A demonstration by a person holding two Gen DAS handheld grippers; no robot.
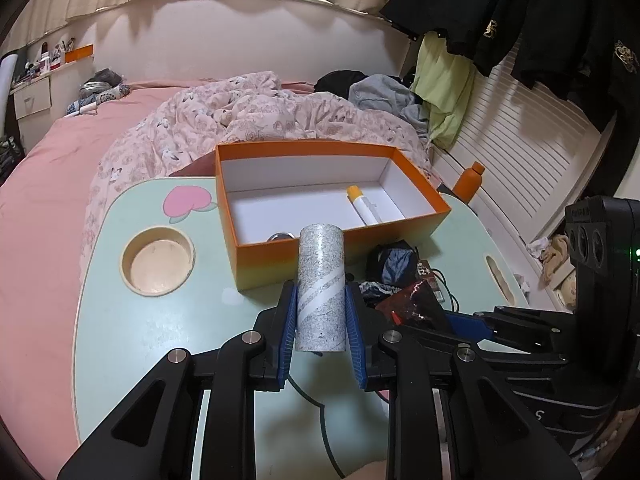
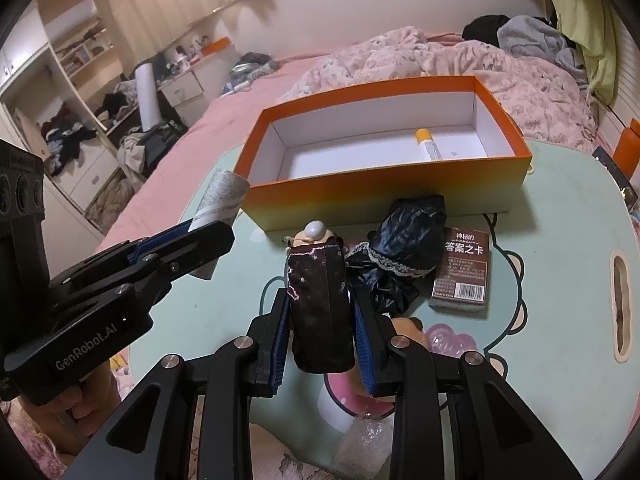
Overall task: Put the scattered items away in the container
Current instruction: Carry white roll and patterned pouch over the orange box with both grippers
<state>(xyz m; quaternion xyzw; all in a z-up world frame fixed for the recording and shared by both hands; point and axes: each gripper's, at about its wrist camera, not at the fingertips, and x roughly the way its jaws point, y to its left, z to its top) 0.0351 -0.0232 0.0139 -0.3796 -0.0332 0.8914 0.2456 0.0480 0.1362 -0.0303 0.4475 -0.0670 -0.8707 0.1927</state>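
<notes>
My left gripper [image 1: 320, 294] is shut on a grey speckled cardboard tube [image 1: 320, 276] with a white diagonal stripe, held just in front of the orange box [image 1: 304, 147]. The tube [image 2: 224, 196] also shows in the right wrist view, left of the box's near corner. My right gripper [image 2: 319, 296] is shut on a dark box [image 2: 320, 312] marked with pink cracks, above the table. The orange box [image 2: 372, 88] is white inside and holds a white tube with a yellow cap [image 2: 428, 146]. A small shiny round thing [image 1: 282, 236] lies at its near wall.
On the mint-green table [image 1: 140, 320] lie a black lace-edged cloth [image 2: 404, 248], a brown card pack [image 2: 464, 272] and a small figurine [image 2: 316, 234]. A round cup recess [image 1: 158, 262] is at its left. A bed with a pink quilt [image 1: 248, 116] lies behind.
</notes>
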